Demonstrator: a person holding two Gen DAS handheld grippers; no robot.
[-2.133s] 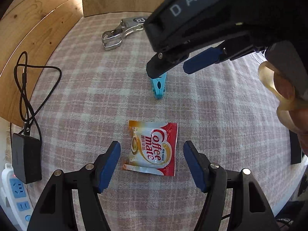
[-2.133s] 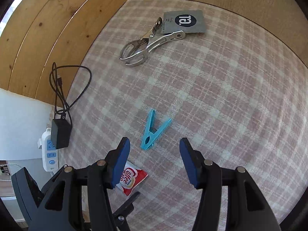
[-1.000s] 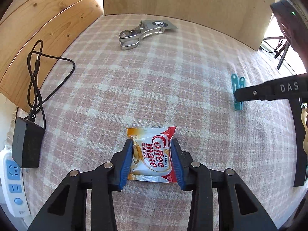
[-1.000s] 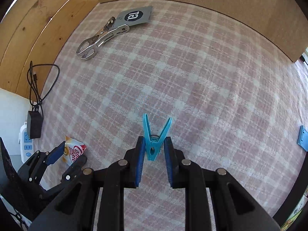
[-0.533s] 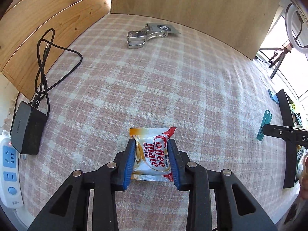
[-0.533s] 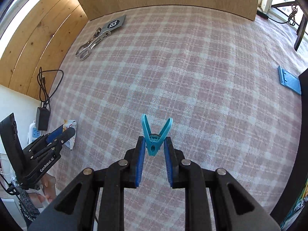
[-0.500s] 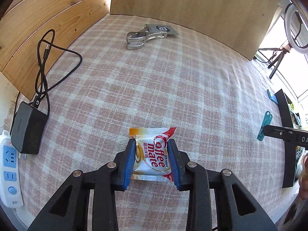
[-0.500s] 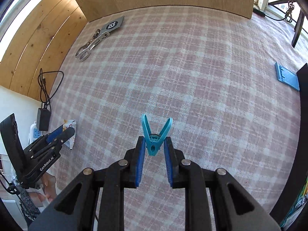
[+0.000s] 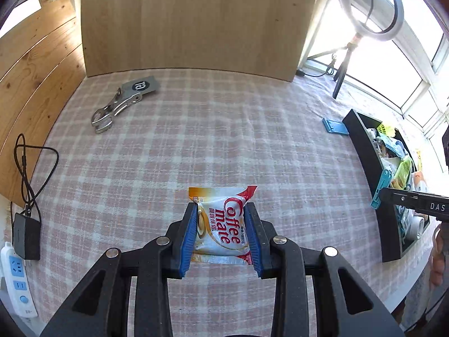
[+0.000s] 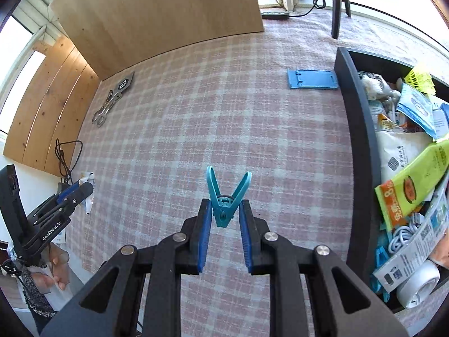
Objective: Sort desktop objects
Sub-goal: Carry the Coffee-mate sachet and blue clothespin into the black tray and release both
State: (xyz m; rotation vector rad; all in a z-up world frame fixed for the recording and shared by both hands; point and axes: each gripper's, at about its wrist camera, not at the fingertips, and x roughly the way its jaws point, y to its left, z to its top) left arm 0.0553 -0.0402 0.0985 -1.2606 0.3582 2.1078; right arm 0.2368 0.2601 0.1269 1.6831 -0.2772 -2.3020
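Left gripper [image 9: 221, 231] is clamped on a creamer packet [image 9: 221, 224], held above the checked tablecloth [image 9: 196, 140]. Right gripper [image 10: 224, 231] pinches a blue clothespin [image 10: 226, 199] by its hinge end, prongs pointing forward, near the black box [image 10: 362, 146] full of packets.

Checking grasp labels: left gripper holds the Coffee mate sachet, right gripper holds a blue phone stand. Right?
Not quite. The right gripper holds a teal clothes peg, as the right wrist view shows; the blue phone stand lies on the tablecloth. The left gripper does hold the Coffee mate sachet.
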